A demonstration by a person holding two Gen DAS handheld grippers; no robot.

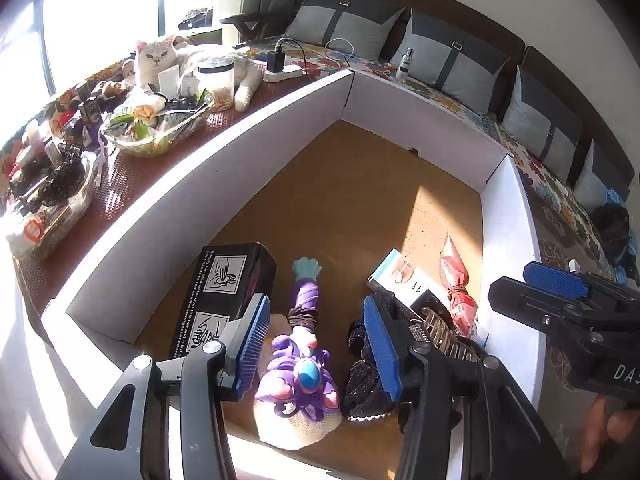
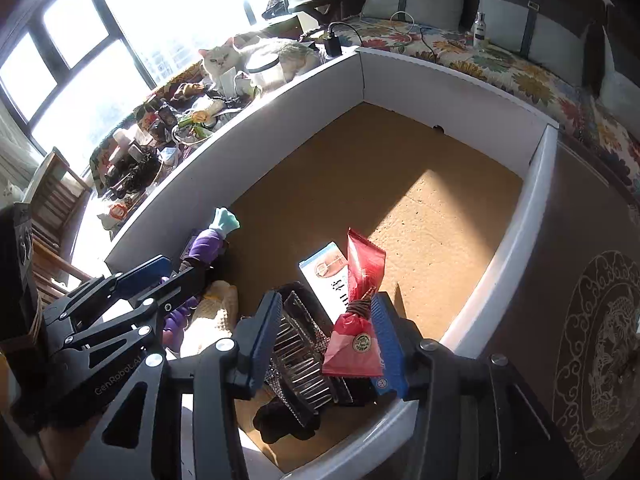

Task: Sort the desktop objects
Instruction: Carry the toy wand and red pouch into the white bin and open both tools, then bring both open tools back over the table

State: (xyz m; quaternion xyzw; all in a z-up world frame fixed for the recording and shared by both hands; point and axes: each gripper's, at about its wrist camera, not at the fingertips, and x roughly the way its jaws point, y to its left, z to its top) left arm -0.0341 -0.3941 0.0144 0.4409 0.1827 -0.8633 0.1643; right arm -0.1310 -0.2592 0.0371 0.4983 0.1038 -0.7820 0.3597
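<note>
Purple doll (image 1: 298, 364): lies lengthwise between our left claw (image 1: 316, 350), nearest.
Left claw: parted, empty.
Right claw (image 2: 326, 344): parted, gripping nothing, over the red packet (image 2: 356, 332).

Left tongs (image 1: 316, 348) gape above a purple doll (image 1: 302, 376) in the white-walled tray (image 1: 168, 216).

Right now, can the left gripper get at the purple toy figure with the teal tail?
Probably yes. The left gripper is open above the purple toy figure, with nothing over it; the black box sits beside it.
</note>
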